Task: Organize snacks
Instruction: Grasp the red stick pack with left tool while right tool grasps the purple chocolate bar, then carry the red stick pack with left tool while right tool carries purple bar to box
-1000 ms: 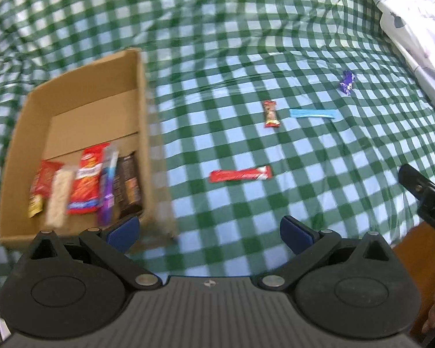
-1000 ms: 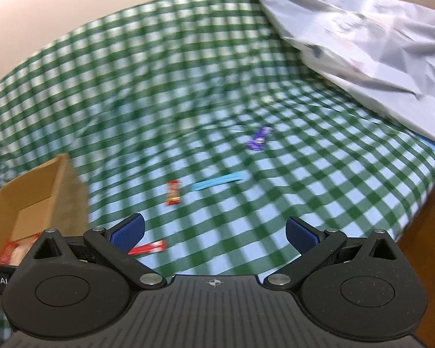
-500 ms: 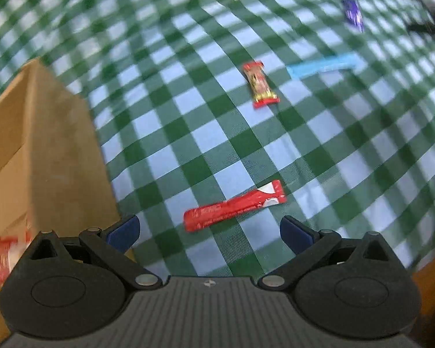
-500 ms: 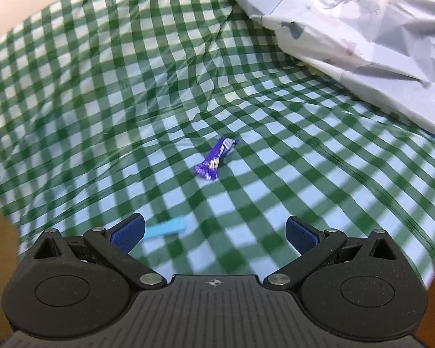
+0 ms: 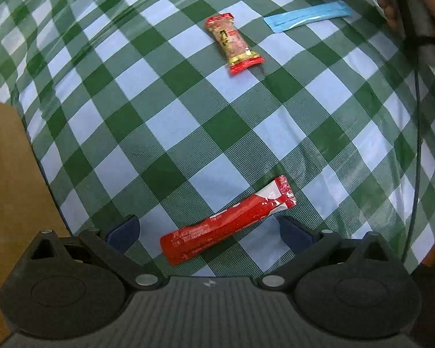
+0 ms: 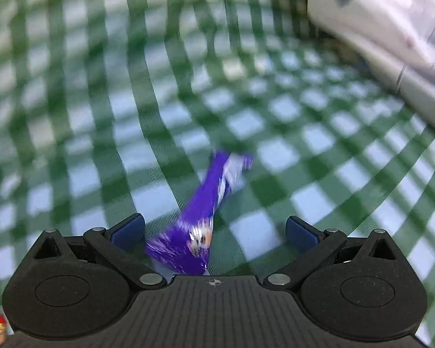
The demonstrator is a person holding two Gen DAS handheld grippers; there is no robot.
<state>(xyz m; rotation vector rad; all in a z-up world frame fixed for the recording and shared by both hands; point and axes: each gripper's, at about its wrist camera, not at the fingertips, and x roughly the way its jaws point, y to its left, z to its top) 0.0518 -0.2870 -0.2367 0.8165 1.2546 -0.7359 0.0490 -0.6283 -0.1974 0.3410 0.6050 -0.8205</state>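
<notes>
four loose snacks show across my two wrist views, all lying on a green-and-white checked cloth point(image 5: 188, 121) that covers the whole work surface. on my left view the cloth is sharp; on my right view it is smeared by blur, with a rumpled white sheet point(image 6: 391, 29) piled at the far right.

counting from the left view: one long red stick pack point(image 5: 229, 224), one short red-and-gold bar point(image 5: 233, 43), one pale blue strip point(image 5: 307, 17). the long red pack lies flat and slanted at the near edge, between the spread fingers of my left gripper point(image 5: 208, 230), which is wide open and holding nothing. the red-and-gold bar sits far from it, and the blue strip lies just to the right of that bar. one cardboard box point(image 5: 11, 188) stands at the near left, only its outer wall in view.

the right view adds one purple wrapper point(image 6: 200, 211), blurred, lying slanted on the cloth with its near end between the parted fingers of my right gripper point(image 6: 214, 232), open as well. whether the pads touch it, i cannot tell.
</notes>
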